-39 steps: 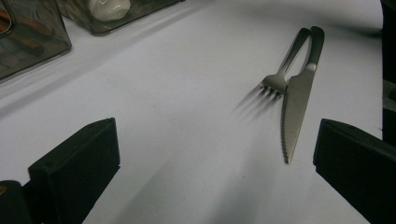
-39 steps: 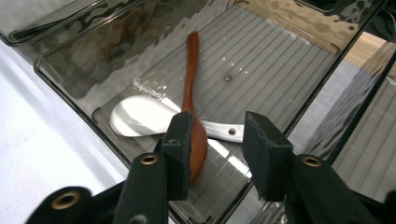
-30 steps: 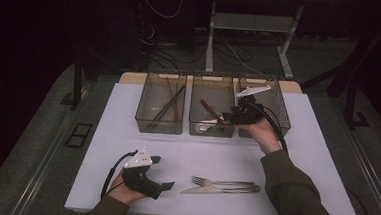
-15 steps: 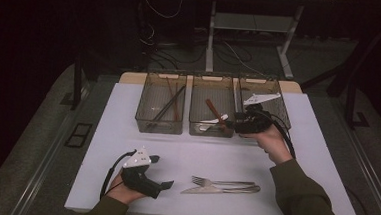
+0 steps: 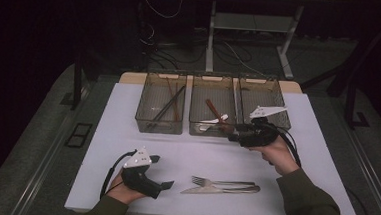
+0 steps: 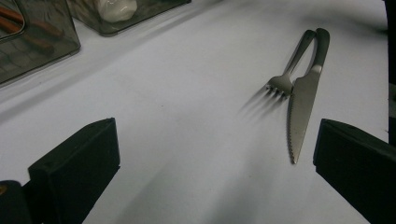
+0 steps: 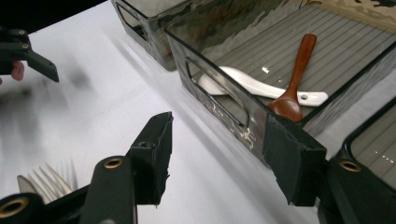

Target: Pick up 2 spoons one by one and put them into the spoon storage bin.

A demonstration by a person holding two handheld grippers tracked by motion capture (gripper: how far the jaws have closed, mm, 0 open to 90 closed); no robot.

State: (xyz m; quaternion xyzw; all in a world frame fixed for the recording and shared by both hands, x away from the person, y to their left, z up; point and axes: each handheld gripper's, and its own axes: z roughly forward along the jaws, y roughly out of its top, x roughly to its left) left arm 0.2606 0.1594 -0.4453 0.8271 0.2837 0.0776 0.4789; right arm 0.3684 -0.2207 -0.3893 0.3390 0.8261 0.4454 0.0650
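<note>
On the worktop seen from above, your fork and knife lie side by side, silvery, between your hands. Your right gripper has drawn back from the middle bin, jaws just opened wider, empty. Your left gripper rests nearby. Left gripper view: jaws wide, empty, fork touching knife ahead. Right gripper view: half-open jaws frame the bin wall; two spoons lie inside.

The white table carries three bins in back (side by side), fork and knife in front.
</note>
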